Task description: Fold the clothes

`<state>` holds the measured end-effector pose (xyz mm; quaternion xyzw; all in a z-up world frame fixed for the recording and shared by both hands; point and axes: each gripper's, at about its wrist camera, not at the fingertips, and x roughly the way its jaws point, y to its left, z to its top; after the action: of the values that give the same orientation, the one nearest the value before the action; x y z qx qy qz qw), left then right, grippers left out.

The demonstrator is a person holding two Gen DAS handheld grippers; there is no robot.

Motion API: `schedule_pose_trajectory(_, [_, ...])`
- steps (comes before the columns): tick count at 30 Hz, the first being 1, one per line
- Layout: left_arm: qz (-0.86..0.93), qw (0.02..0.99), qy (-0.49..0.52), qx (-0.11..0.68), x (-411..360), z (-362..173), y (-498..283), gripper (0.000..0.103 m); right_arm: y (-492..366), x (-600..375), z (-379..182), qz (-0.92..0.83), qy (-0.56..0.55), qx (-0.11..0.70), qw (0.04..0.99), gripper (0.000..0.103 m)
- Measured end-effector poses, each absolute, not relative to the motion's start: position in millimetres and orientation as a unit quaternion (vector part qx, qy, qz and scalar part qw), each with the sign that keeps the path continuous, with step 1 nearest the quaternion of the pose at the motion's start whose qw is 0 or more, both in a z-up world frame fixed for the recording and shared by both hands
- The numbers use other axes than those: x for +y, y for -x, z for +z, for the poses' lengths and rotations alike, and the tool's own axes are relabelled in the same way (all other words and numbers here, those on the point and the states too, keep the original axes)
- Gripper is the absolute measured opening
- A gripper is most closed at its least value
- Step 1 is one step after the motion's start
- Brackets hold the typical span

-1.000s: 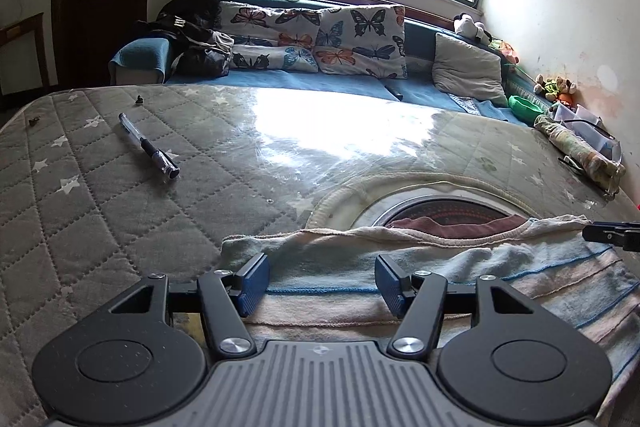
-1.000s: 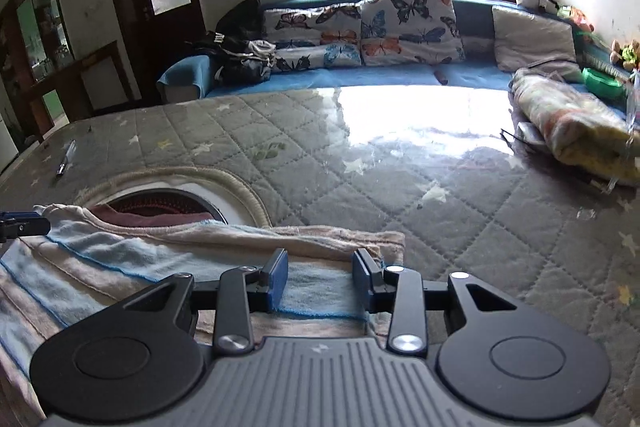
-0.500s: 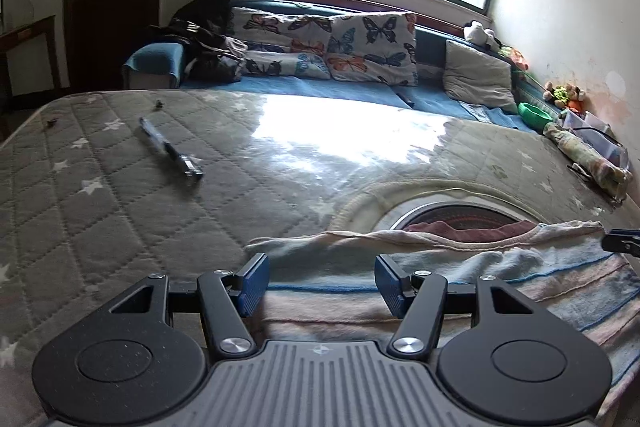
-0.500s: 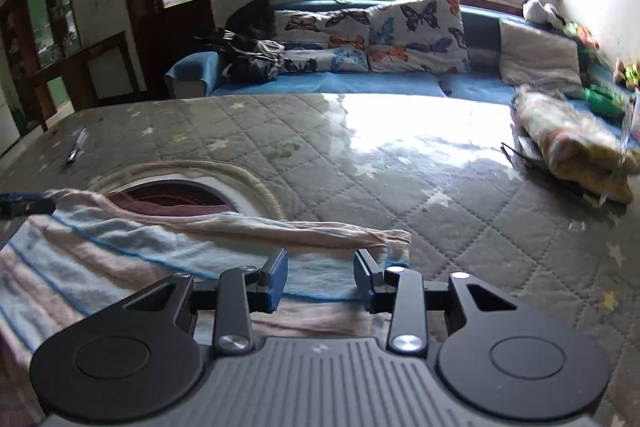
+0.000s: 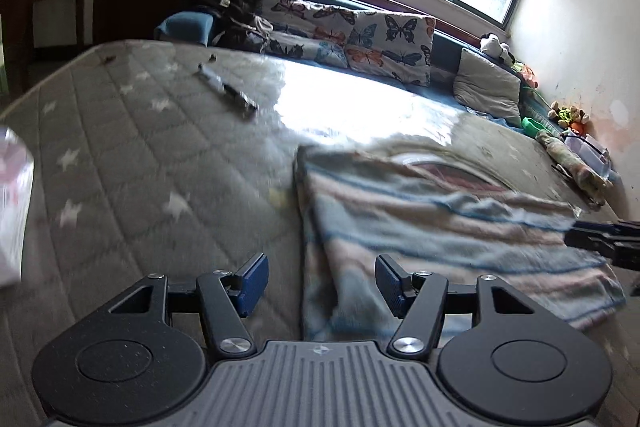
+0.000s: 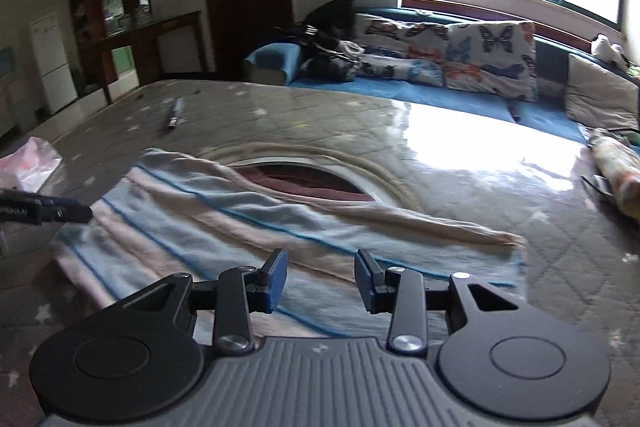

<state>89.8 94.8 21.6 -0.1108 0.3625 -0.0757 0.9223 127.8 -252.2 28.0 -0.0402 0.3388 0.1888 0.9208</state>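
While the striped towel lies flat on the quilted mattress, left gripper and right gripper hover above it, jaws parted, empty.

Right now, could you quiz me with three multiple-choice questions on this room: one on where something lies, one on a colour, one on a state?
1. Where does the pen lie?
A. on the quilted mattress
B. on the windowsill
C. on the striped towel

2. What colour are the pads of the right hand-held gripper?
A. red
B. blue
C. yellow

3. How do that gripper's jaws stand?
A. clamped on the towel
B. apart, holding nothing
C. clamped on the pen

Answers: 1 A, the pen rests on bare quilting beyond the towel; 2 B, both pads show blue; 3 B, towel shows through the clear gap between them.
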Motion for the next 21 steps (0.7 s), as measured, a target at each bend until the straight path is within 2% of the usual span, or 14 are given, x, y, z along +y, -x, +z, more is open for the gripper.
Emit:
schedule_pose_trajectory(7, [-0.037,0.927,0.128,0.350,100.7,20.5,-77.6,0.060,-118.5,-225.0,33.2,0.214,0.052,0.333,0.917,0.037])
schedule_pose_trajectory(14, [0.008,0.943,0.037,0.332,82.6,15.8,-70.8,0.058,-115.7,-220.4,31.0,0.215,0.056,0.338,0.915,0.037])
schedule_pose_trajectory(21, [-0.007,0.943,0.100,0.318,88.1,30.8,-79.3,0.057,-116.3,-218.3,29.7,0.216,0.056,0.339,0.914,0.037])
